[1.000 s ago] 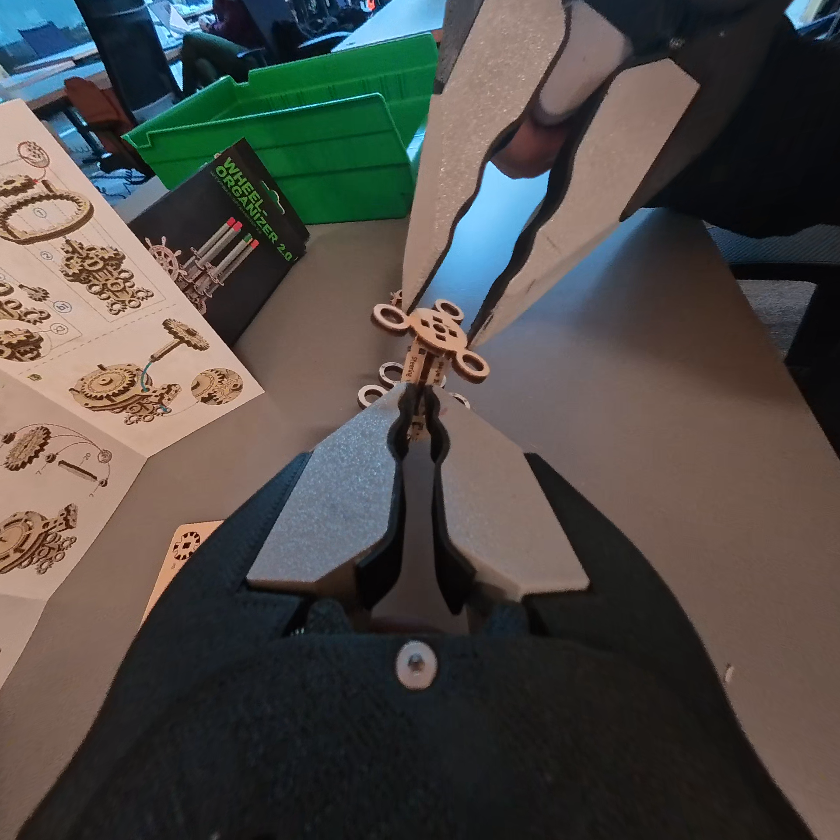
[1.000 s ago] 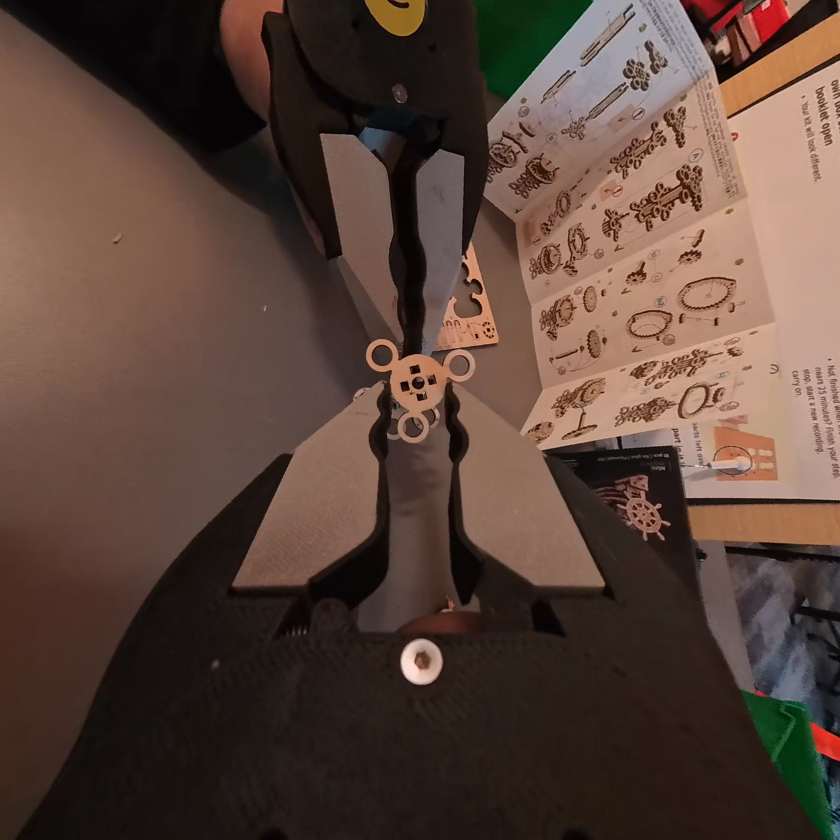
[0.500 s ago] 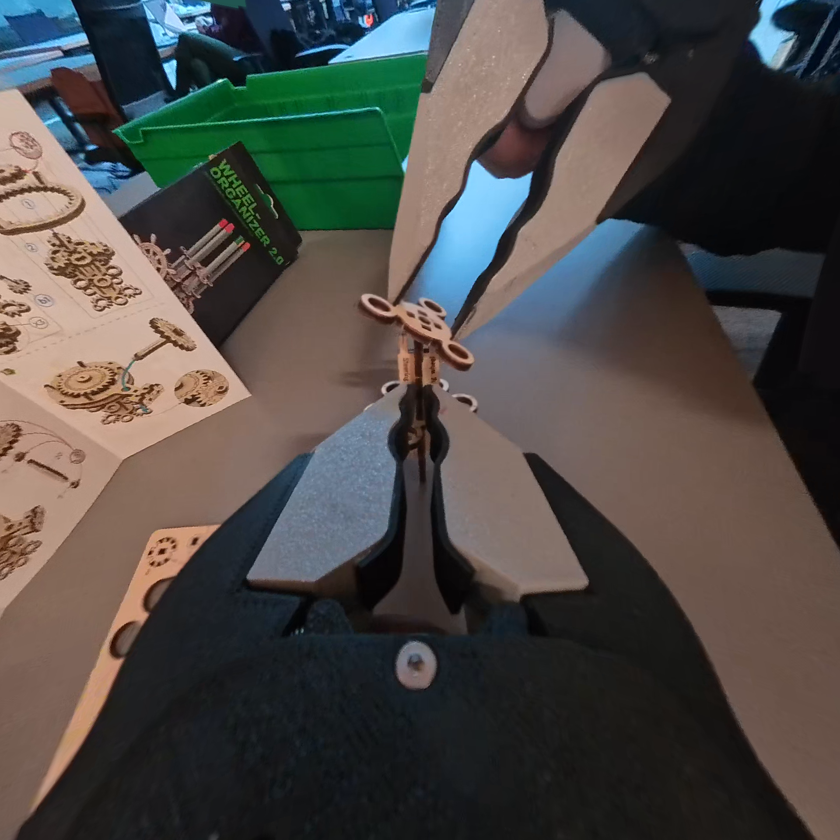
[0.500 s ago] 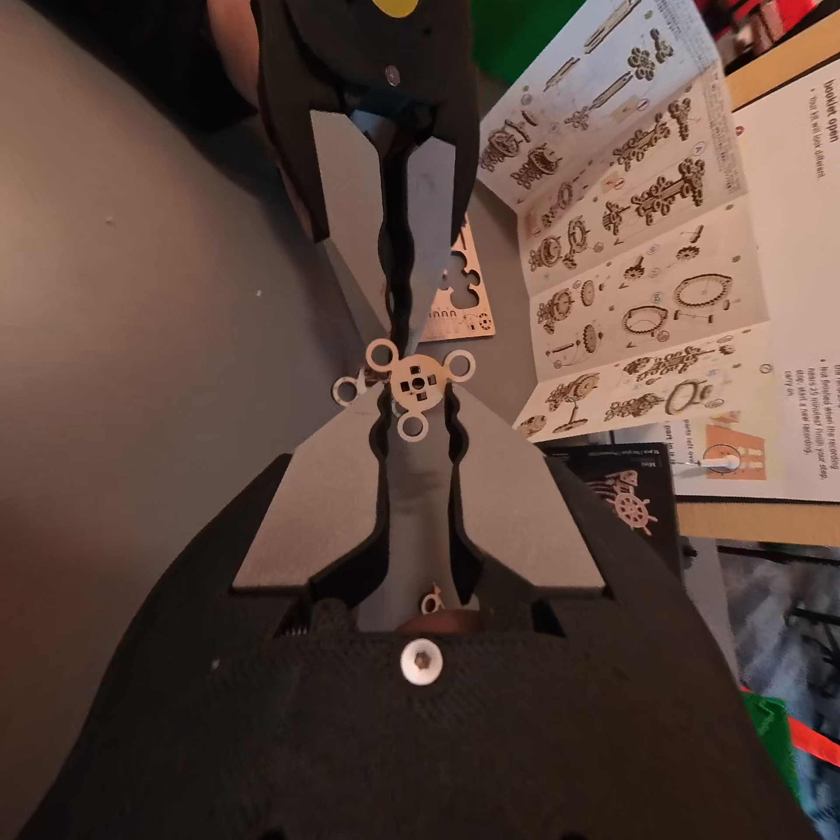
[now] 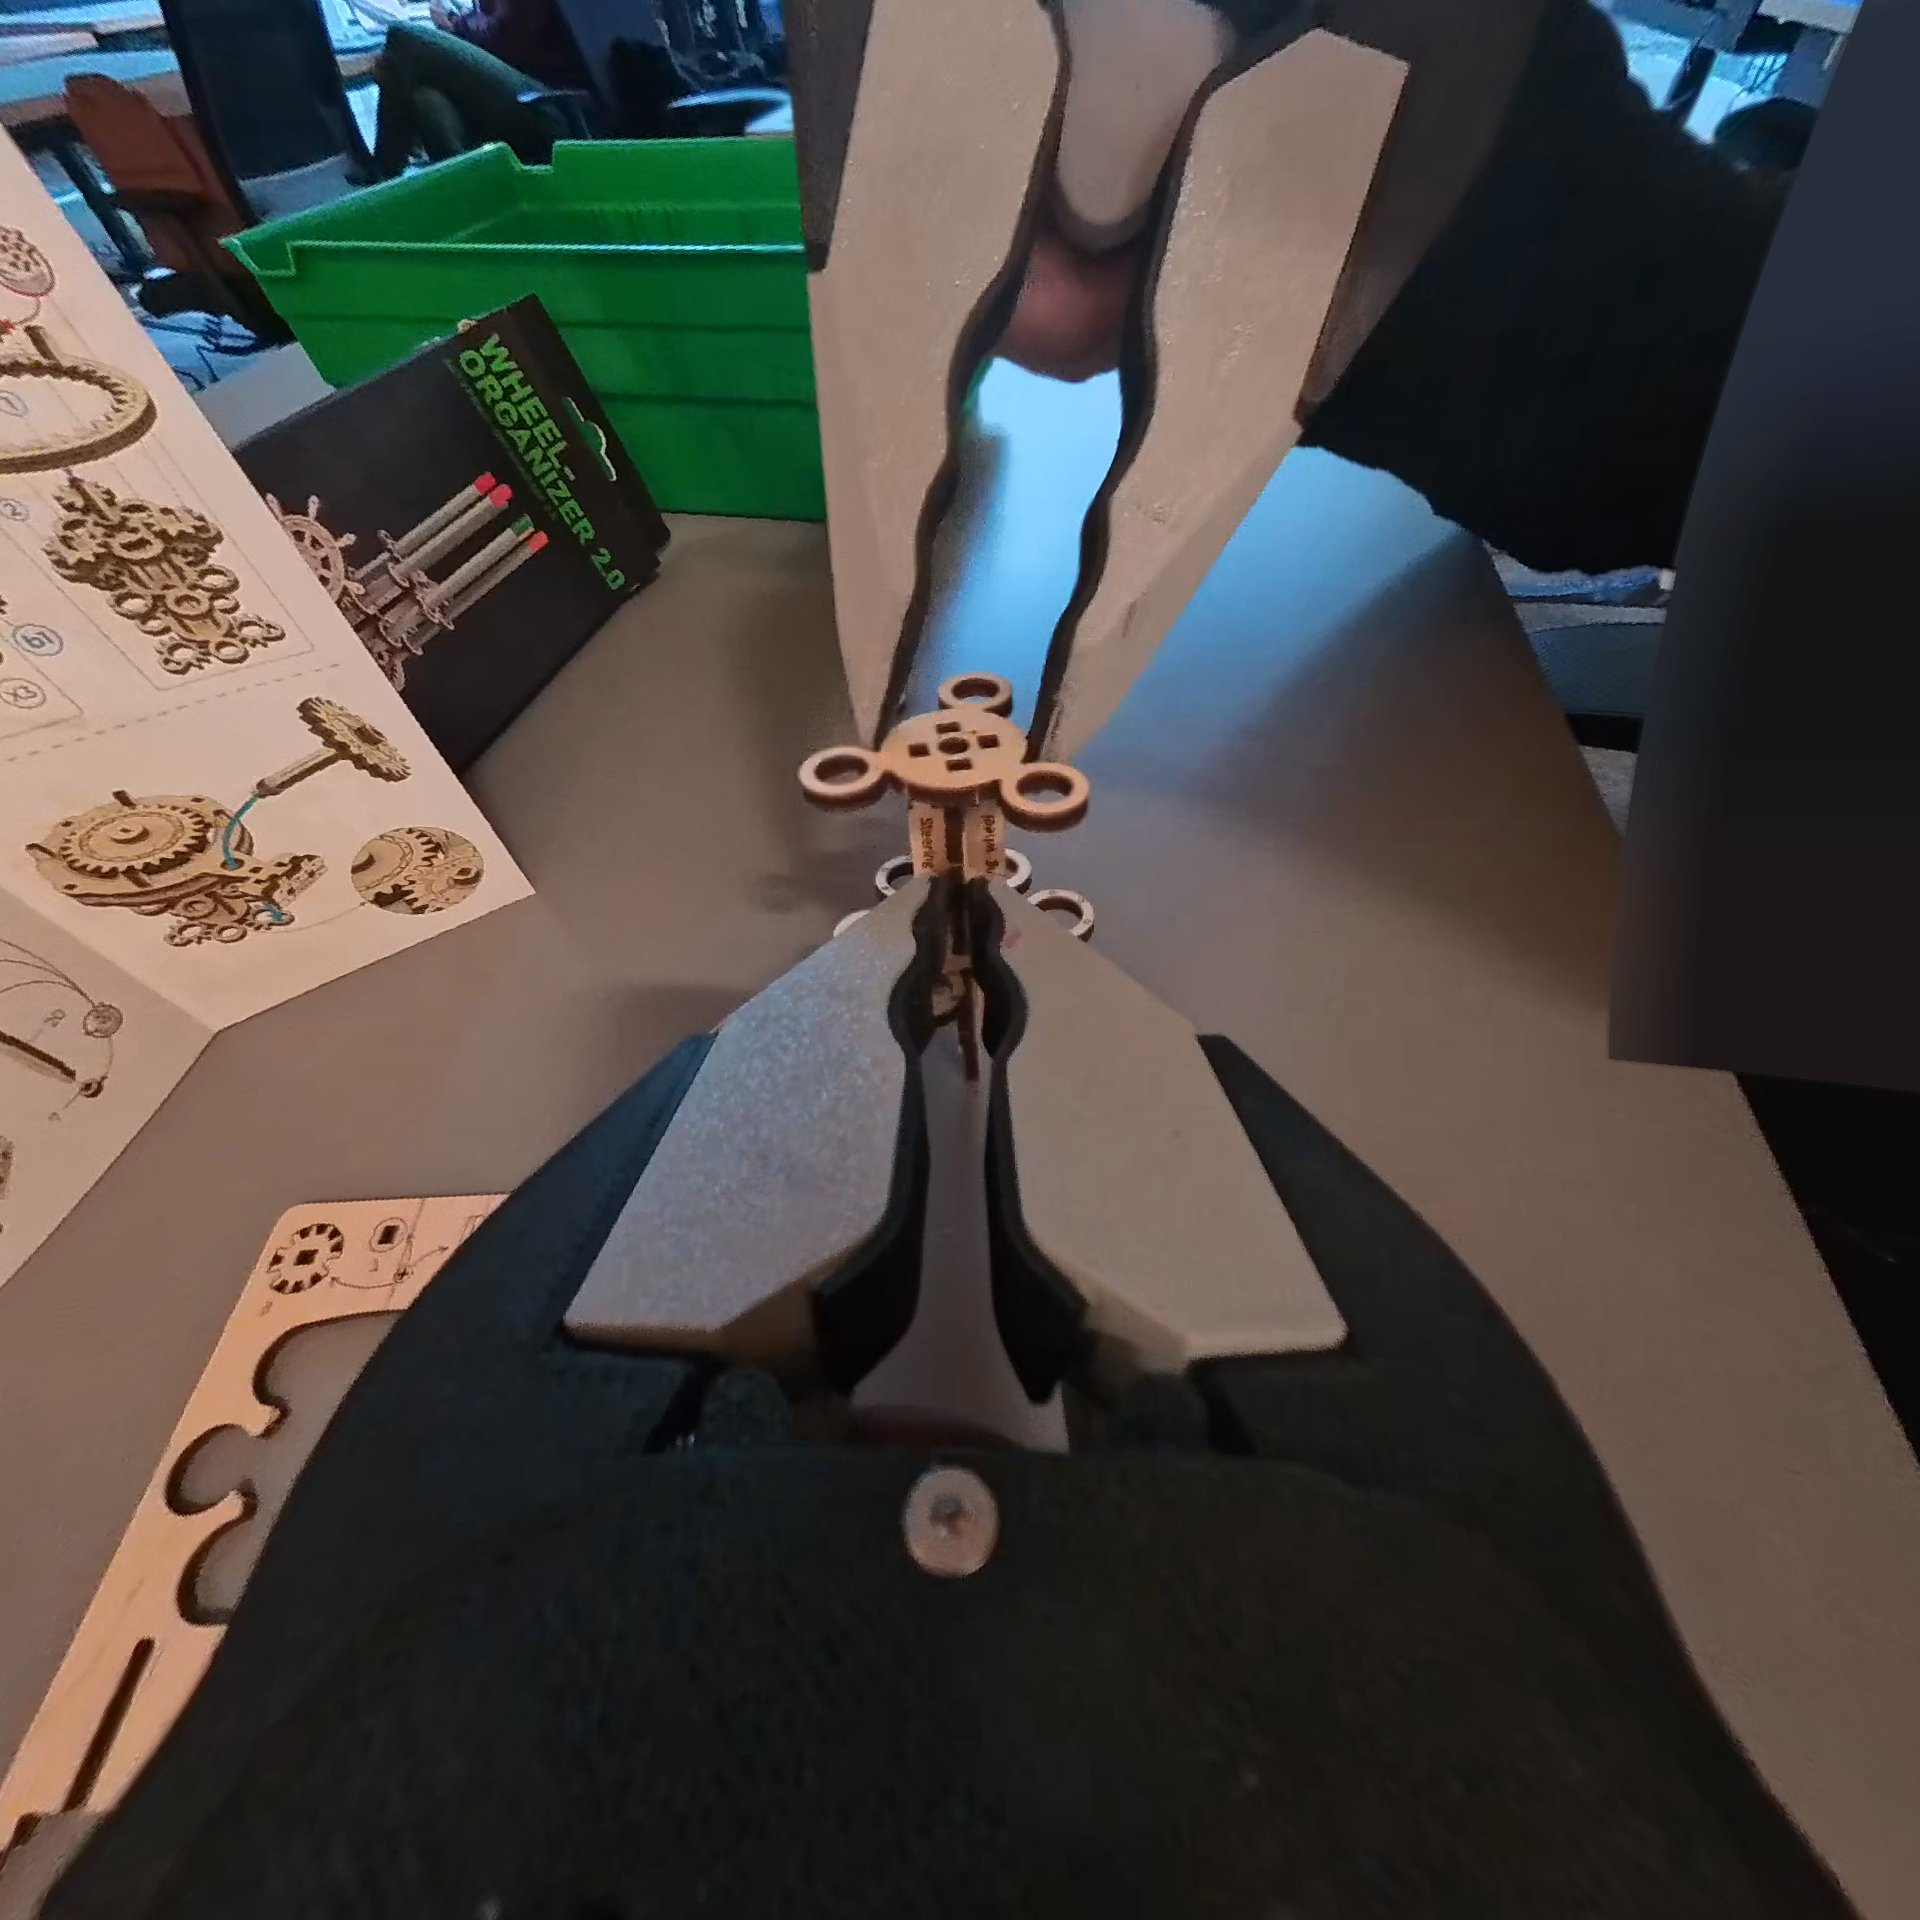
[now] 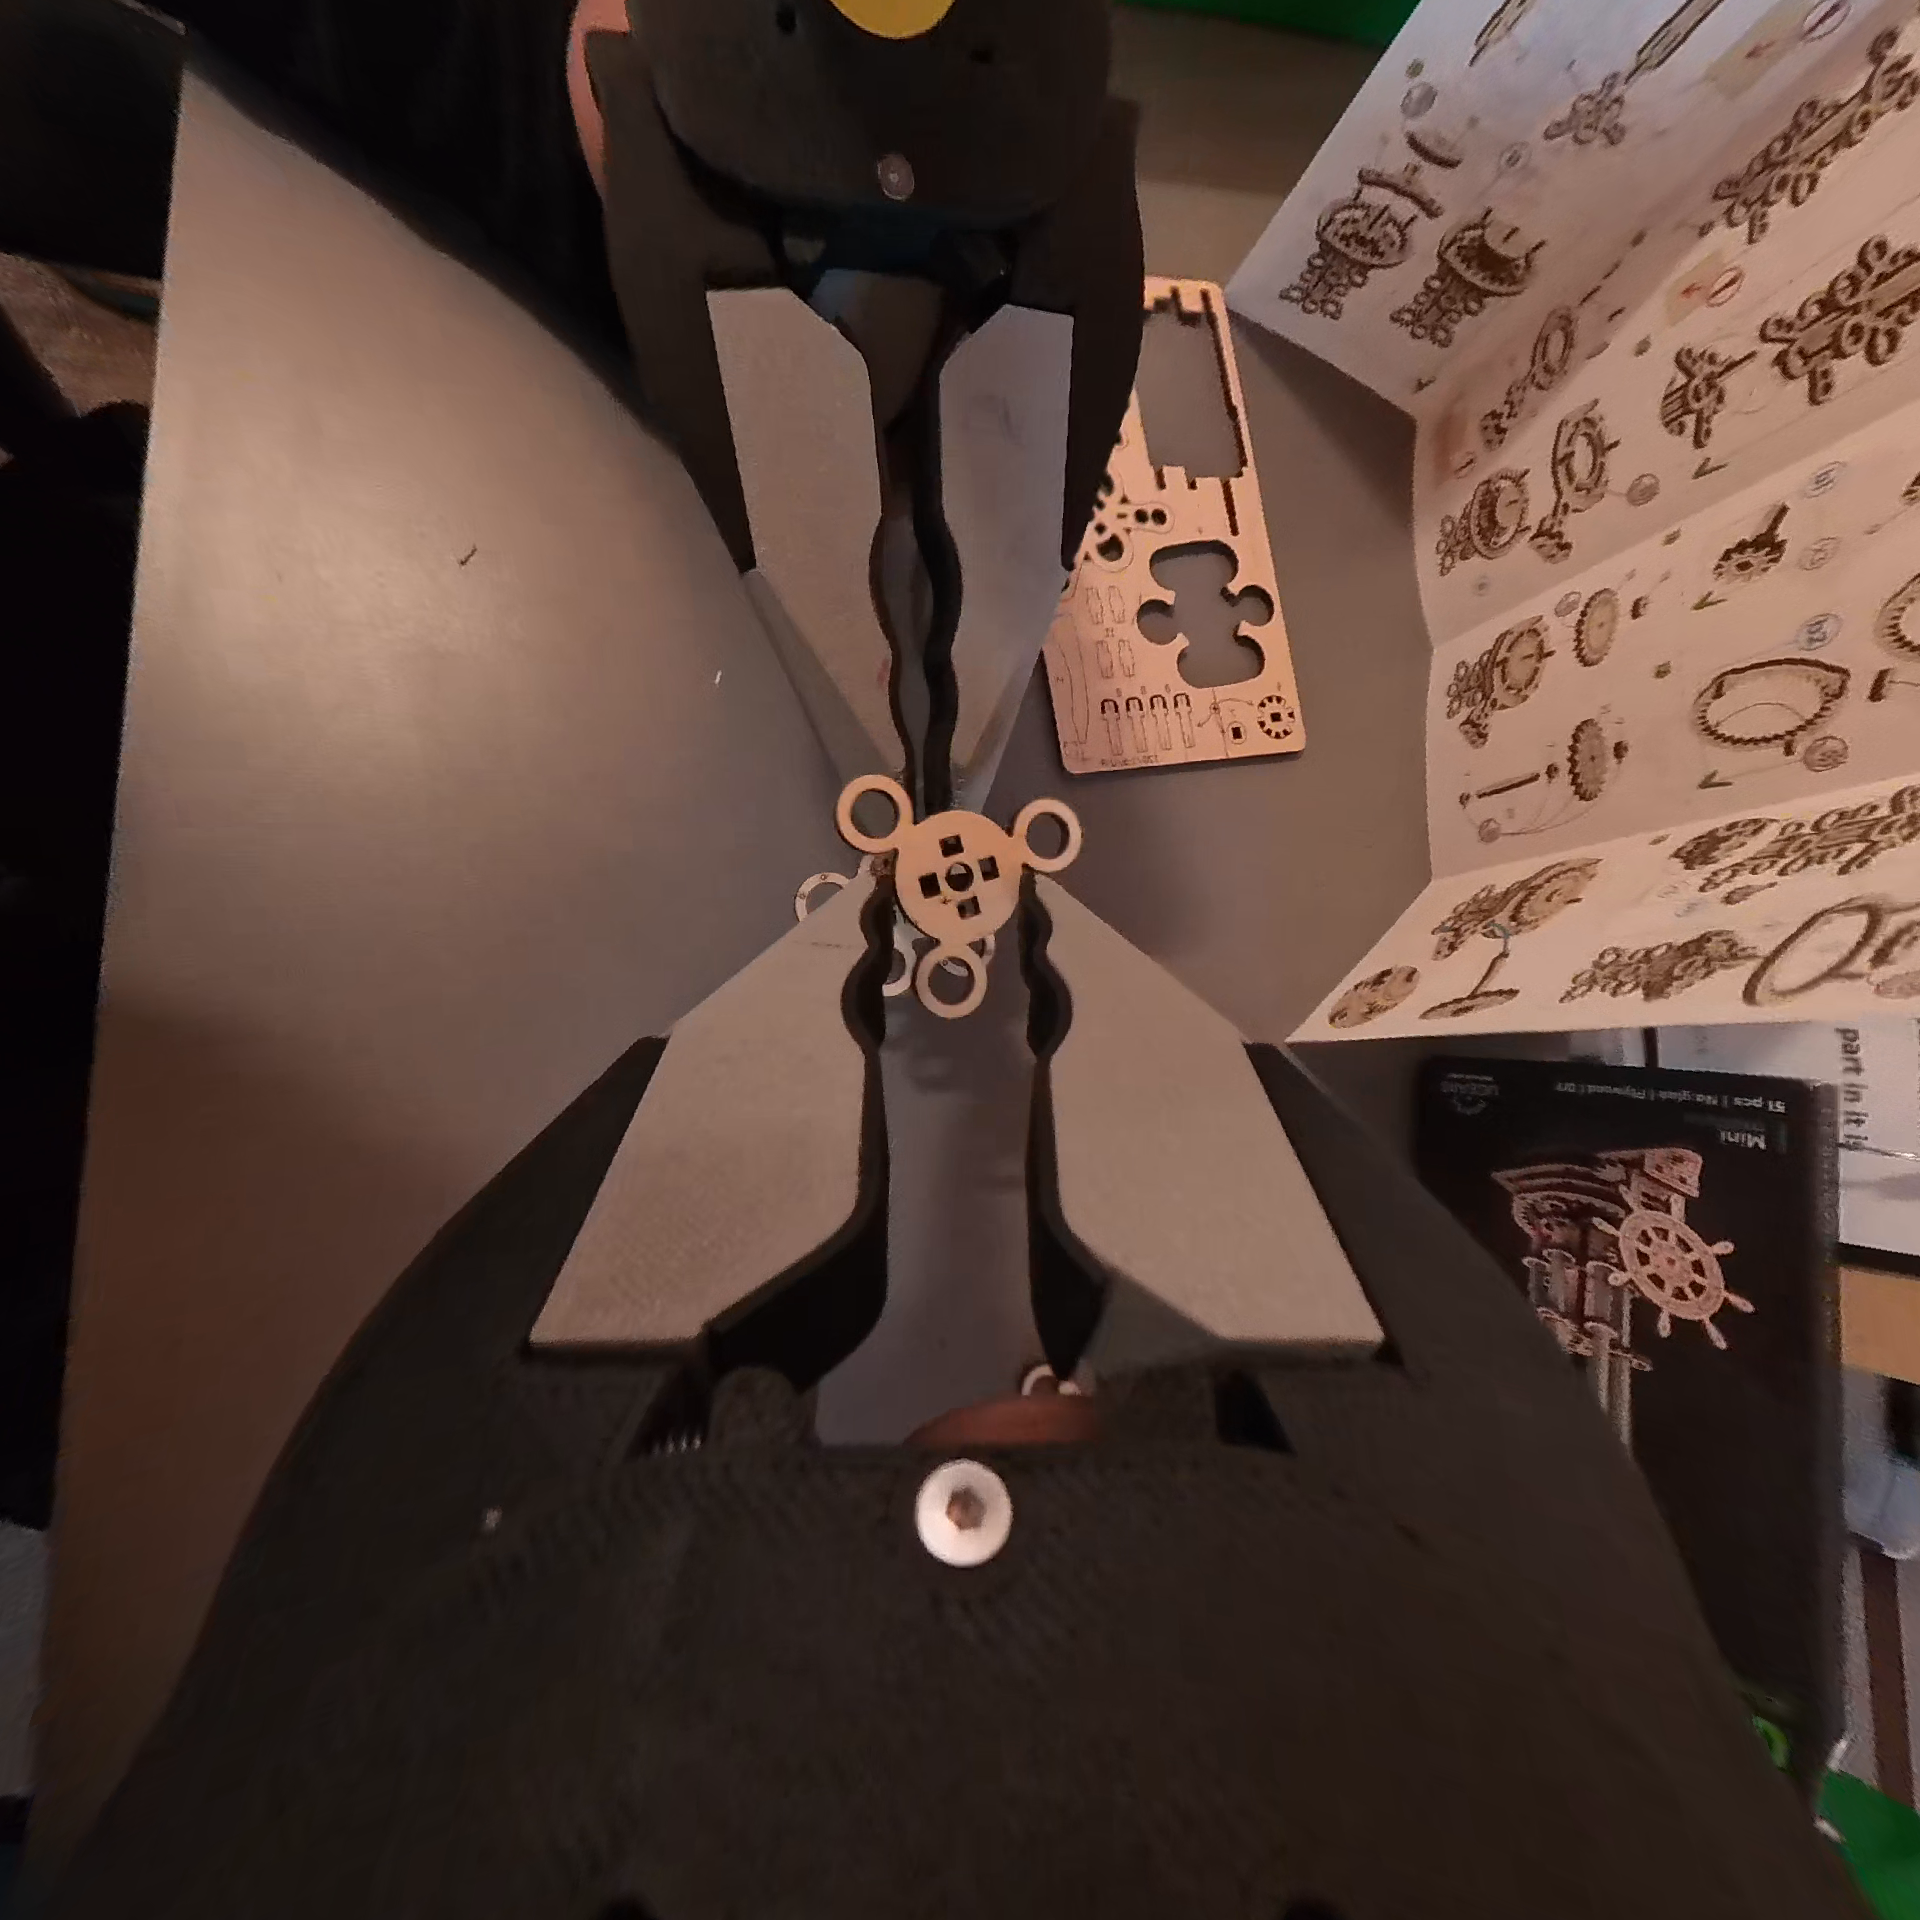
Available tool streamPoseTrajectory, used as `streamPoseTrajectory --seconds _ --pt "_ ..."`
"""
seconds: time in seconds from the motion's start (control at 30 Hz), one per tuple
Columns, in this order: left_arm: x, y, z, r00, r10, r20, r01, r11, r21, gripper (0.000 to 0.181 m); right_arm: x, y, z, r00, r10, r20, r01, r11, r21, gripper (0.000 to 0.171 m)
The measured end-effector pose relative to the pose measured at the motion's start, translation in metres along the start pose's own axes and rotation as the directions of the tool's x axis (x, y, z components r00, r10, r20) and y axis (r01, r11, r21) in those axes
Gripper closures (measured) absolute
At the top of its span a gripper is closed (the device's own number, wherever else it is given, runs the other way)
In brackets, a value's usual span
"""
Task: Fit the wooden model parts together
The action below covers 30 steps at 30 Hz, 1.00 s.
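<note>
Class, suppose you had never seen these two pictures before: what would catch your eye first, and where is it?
First, the small wooden disc with three ring-shaped lobes, held up at the centre on a slotted wooden stem gripped by the left tool. The right tool comes in from the far side, its tips on either side of the disc. To the side on the grey table lies the unfolded instruction sheet full of gear drawings.

This looks like an open-plan office or lab workspace. A plain grey table [image 5: 1299,935] carries a fold-out instruction sheet [image 5: 208,665], a black kit box [image 5: 468,540], a punched plywood sheet [image 6: 1174,582] and a green plastic bin [image 5: 582,270]. Beyond it, in the left wrist view, stand more desks and office chairs [image 5: 135,177].
</note>
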<state>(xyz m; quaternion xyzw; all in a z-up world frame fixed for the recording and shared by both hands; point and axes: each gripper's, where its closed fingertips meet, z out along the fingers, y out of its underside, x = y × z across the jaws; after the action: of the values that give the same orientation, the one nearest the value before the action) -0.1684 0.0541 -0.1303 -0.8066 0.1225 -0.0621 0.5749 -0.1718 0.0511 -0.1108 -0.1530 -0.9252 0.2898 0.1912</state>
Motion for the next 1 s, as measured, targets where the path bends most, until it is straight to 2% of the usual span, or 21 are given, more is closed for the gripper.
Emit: streamPoseTrajectory --seconds 0.1,0.23,0.5,1.0 --pt "-0.001 0.000 0.000 1.000 -0.006 0.008 0.006 1.000 0.001 0.181 0.002 0.001 0.001 0.999 -0.036 -0.005 0.036 0.998 -0.061 0.151" --pt "-0.002 0.000 0.000 1.000 -0.017 0.002 0.017 1.000 0.001 0.181 0.004 0.000 0.004 0.987 -0.130 -0.097 0.119 0.986 -0.117 0.151" --pt "0.003 0.000 0.001 1.000 -0.001 -0.010 0.001 1.000 0.000 0.181 0.003 -0.005 -0.003 0.996 -0.044 -0.075 0.043 0.999 -0.018 0.152" --pt "-0.001 0.000 0.001 0.999 -0.006 0.036 0.006 1.000 -0.001 0.181 0.002 0.003 0.000 0.974 -0.032 -0.223 0.014 0.997 -0.079 0.152"
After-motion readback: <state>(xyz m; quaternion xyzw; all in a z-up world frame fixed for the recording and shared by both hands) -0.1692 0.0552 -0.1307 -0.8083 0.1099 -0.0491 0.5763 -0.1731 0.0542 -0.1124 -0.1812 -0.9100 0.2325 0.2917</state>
